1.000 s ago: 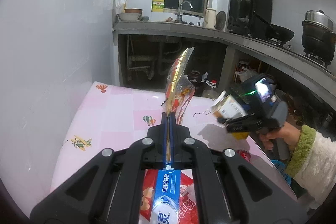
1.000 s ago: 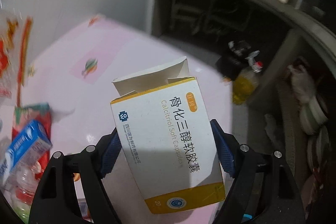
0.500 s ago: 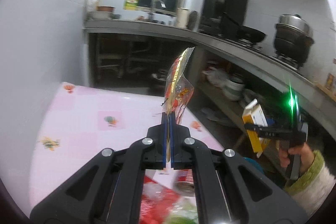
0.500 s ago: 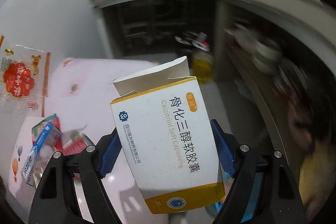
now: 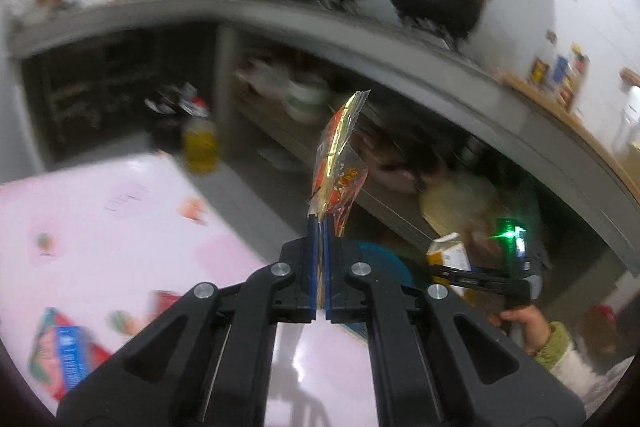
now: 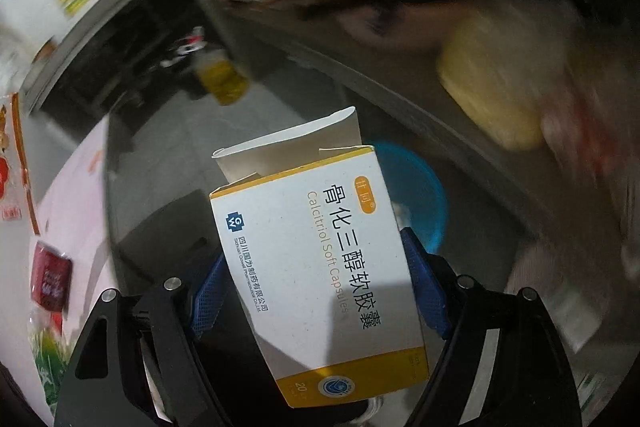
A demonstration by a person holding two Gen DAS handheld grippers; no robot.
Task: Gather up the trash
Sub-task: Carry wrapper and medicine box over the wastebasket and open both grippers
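Beyond the pink table's (image 5: pixel 120 227) edge, both grippers have swung toward the round blue plastic bin (image 6: pixel 416 195), right gripper (image 6: pixel 316 287) clamping the white-and-yellow cardboard medicine box (image 6: pixel 320 247), left gripper (image 5: pixel 319 239) pinching the crinkled gold-and-red foil wrapper (image 5: pixel 338 167), ready for dropping.

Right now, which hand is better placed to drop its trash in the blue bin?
Right, probably. The right gripper holds the medicine box just before the blue bin; the left gripper, pinching the wrapper, sits farther back.

The white and yellow medicine box (image 6: pixel 320 259) carries the readable print: large Chinese characters "骨化三醇软胶囊" with "Calcitriol Soft Capsules" beside them, a blue "GW" logo above a small, partly legible company line, and "20" on its near yellow band. The foil wrapper's (image 5: pixel 338 167) print is too blurred to read.
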